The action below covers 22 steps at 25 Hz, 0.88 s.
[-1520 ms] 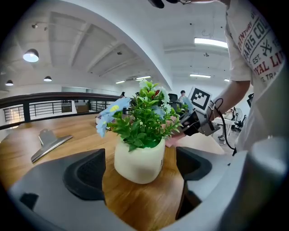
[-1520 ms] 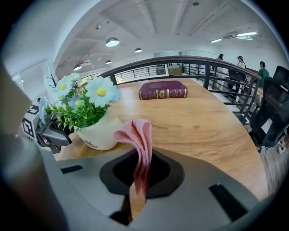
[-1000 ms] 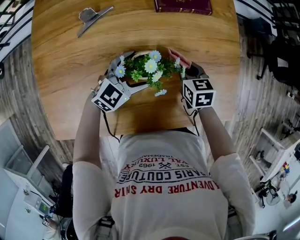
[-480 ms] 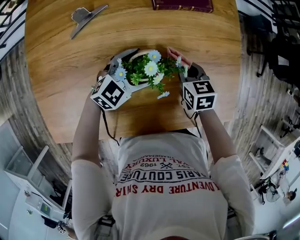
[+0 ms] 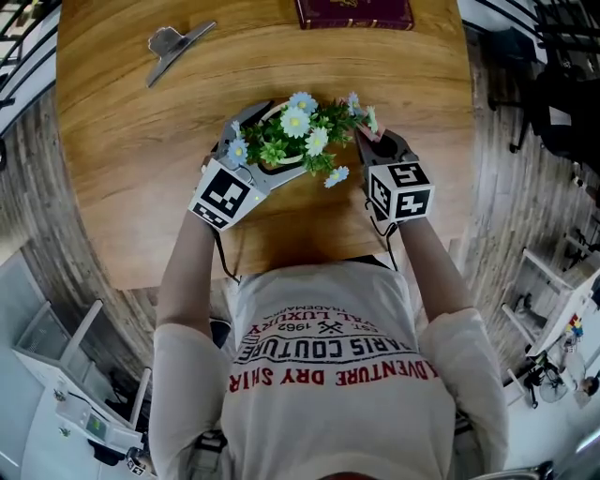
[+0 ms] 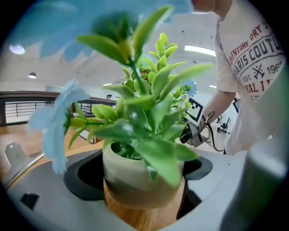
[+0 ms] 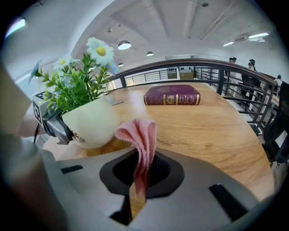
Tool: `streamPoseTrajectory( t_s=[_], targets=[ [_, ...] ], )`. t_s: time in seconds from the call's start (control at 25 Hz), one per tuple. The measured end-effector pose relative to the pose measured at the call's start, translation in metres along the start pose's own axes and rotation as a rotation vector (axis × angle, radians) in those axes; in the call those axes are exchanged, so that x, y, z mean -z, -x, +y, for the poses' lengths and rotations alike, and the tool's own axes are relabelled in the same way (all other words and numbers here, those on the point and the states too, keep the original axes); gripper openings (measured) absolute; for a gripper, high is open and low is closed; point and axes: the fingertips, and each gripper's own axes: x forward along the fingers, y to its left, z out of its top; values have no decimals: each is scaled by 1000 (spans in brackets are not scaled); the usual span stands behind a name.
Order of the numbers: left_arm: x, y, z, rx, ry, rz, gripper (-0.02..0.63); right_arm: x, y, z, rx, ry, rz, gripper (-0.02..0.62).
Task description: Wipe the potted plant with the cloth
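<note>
The potted plant (image 5: 295,136) is found near the middle of the wooden table (image 5: 122,141). Its cream pot (image 6: 142,180) is enclosed by the left gripper (image 5: 261,148), which is brought in from the plant's 7 o'clock. The jaws are closed against the pot's two sides, so the plant is steadied. The pink cloth (image 7: 141,144) is pinched between the pressed-together jaws of the right gripper (image 7: 137,191) at the plant's 3 o'clock, with a folded lobe left standing above them.

Against a second ago, the cloth is seen drawn back. It was then stretched up past the blooms toward 1 o'clock, and it is now lowered beside the pot's flank. In the right gripper view a narrow strip of tabletop is shown between cloth and pot, so contact appears broken, though this cannot be settled for certain. The pot is kept in much the same spot. It is judged that one stroke over the foliage is finished and another is being lined up, so the wiping is taken as under way, not complete.

Further out, a dark red book (image 5: 354,11) is laid at 12 o'clock by the far edge, and a metal clip (image 5: 178,42) at 10 o'clock. Both are well apart, and nothing is obstructed by them. Only the overhanging daisies (image 5: 337,174) and leaves at 3 to 4 o'clock are placed between cloth and pot, and these could be snagged.
</note>
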Motion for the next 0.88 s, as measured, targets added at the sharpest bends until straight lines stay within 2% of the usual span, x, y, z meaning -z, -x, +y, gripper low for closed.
streamPoseTrajectory(
  t_s=[0.2, 0.4, 0.56, 0.72, 0.88],
  targets=[
    [-43, 10, -4, 11, -3, -37, 500, -24, 18, 11, -41, 27, -86, 37],
    [-89, 20, -7, 26, -45, -60, 500, -57, 37, 45, -140, 85, -194, 37],
    [-115, 26, -11, 46, -90, -71, 500, -81, 53, 71, -205, 199, -297, 37],
    [-130, 33, -15, 84, -91, -77, 500, -97, 66, 88, -213, 339, -386, 37],
    [-136, 38, -20, 124, -105, -61, 500, -102, 69, 99, -227, 404, -429, 37]
  ],
)
